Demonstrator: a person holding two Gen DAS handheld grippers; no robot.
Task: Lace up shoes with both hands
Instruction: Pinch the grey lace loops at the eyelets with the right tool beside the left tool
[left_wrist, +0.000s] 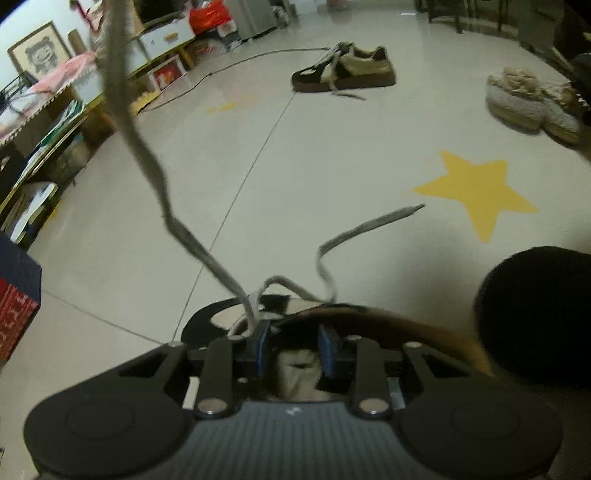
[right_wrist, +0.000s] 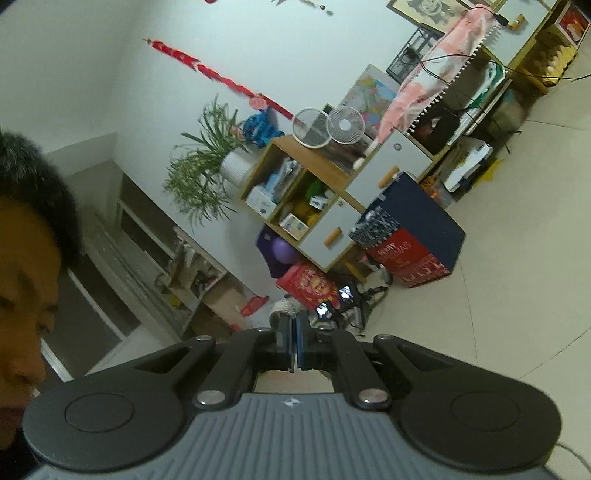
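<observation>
1. Gripping from above, the left gripper (left_wrist: 295, 350) stands partly open over the near shoe (left_wrist: 229, 317); its blue pads (left_wrist: 263, 347) straddle what looks like the tongue or collar, but whether they press on it I cannot tell, the area being dark and blurred.
2. Right gripper (right_wrist: 294, 345): jaws closed, pads meeting with only a thin seam. A scrap of frayed grey stuff shows just past the tips, likely lace, yet too small to confirm; what it holds, if anything, I cannot say from its own view.
3. Outward, left wrist view: one grey flat lace (left_wrist: 147, 155) rises taut from the eyelet area beside the left pad, up and out of the top of the frame. Judgement: it is being drawn upward, probably by the right gripper, which looks level across the room.
4. The other lace end (left_wrist: 369, 225) lies slack, curling from the shoe onto the pale floor (left_wrist: 332, 147), tip near a yellow star (left_wrist: 476, 188).
5. Farther off: a second sneaker (left_wrist: 343, 70) with loose laces, a pair of fluffy slippers (left_wrist: 528, 103), well apart from the work. A dark rounded shape (left_wrist: 535, 317), perhaps a knee, sits at right.
6. Step in hand, as I judge it: pulling a threaded lace through to take up slack while the left steadies the shoe.
7. Next move calls for: keeping the shoe pinned, then picking up the slack end for the next eyelet.
</observation>
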